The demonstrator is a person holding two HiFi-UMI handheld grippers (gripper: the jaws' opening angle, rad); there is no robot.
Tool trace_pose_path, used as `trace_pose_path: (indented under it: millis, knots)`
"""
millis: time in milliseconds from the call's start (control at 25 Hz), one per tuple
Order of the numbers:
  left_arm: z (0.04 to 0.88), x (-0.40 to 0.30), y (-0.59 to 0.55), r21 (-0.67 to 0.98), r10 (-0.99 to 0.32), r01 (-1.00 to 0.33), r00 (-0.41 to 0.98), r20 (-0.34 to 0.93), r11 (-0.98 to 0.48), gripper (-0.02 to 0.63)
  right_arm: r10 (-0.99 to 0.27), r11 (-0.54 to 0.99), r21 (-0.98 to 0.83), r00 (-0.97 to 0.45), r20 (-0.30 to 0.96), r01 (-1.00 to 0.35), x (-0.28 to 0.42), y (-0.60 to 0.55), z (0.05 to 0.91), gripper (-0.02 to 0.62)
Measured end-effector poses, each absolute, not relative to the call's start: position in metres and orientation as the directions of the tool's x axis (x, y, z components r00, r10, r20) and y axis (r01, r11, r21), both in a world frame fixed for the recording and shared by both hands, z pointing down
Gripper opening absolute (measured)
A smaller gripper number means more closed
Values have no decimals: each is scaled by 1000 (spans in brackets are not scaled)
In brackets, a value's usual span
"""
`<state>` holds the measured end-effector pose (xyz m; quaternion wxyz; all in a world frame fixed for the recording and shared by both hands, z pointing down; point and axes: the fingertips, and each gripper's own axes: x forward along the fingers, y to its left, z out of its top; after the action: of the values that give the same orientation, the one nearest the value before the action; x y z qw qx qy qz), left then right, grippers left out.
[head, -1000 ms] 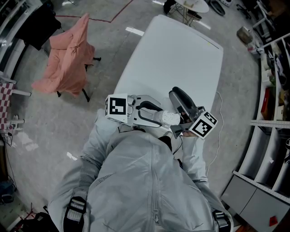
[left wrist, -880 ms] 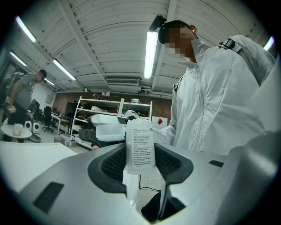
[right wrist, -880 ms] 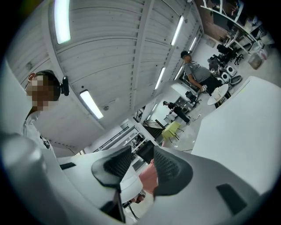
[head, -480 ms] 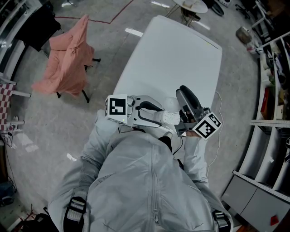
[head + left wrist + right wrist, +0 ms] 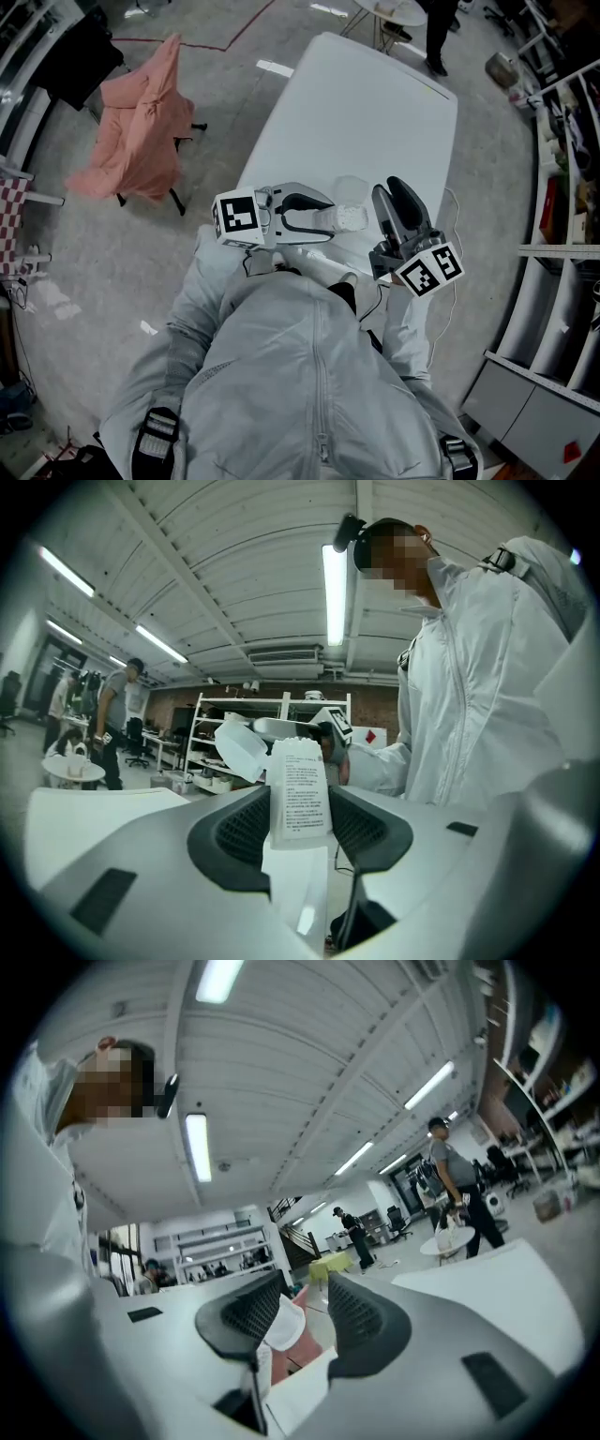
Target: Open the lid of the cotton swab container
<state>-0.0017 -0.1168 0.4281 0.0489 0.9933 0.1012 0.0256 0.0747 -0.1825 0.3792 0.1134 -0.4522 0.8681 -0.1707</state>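
My left gripper (image 5: 330, 217) is shut on the cotton swab container (image 5: 345, 217), held level in front of the person's chest. In the left gripper view the labelled container (image 5: 298, 799) stands upright between the pads. Its translucent lid (image 5: 240, 748) is swung open to the upper left, and in the head view the lid (image 5: 352, 187) is a pale disc above the container. My right gripper (image 5: 386, 191) is just right of it, jaws apart and nothing clamped. In the right gripper view a white round part (image 5: 282, 1322) lies beside the left finger (image 5: 246, 1309), with a gap to the other finger.
A long white table (image 5: 375, 103) stretches ahead. A chair draped in pink cloth (image 5: 141, 122) stands on the floor at the left. Shelving (image 5: 562, 281) lines the right side. A person (image 5: 439, 33) stands beyond the table's far end.
The right gripper has drawn back from the container's top, up and to the right, rolling as it went. The lid has swung open. The left gripper with the container shifted slightly up the picture.
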Motion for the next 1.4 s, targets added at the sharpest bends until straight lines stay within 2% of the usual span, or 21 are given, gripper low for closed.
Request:
trace_pose_path:
  millis: [120, 240, 440, 480, 1040, 1240, 1400]
  knots:
    - [429, -4, -135, 84, 111, 105, 992, 60, -991, 206, -843, 522, -216, -538, 19, -825, 73, -179, 377, 179]
    - [429, -5, -145, 68, 54, 49, 996, 77, -996, 201, -854, 511, -115, -518, 48, -852, 72, -178, 373, 178]
    - [464, 4, -162, 15, -57, -63, 965, 258, -998, 190, -861, 485, -166, -502, 84, -859, 74, -181, 385, 178]
    - [468, 6, -163, 26, -57, -66, 963, 262, -997, 190, -862, 480, -175, -499, 88, -860, 75, -179, 386, 178]
    - [411, -2, -172, -13, -142, -142, 987, 75, -990, 192, -885, 459, -130, -466, 23, -879, 91, -166, 356, 178]
    - [387, -17, -179, -47, -230, -229, 973, 19, -972, 192, -891, 451, -88, -453, 8, -888, 89, -161, 344, 178]
    - [374, -25, -186, -67, -303, -302, 953, -1, -951, 192, -911, 410, -12, -410, 53, -912, 89, -159, 343, 169]
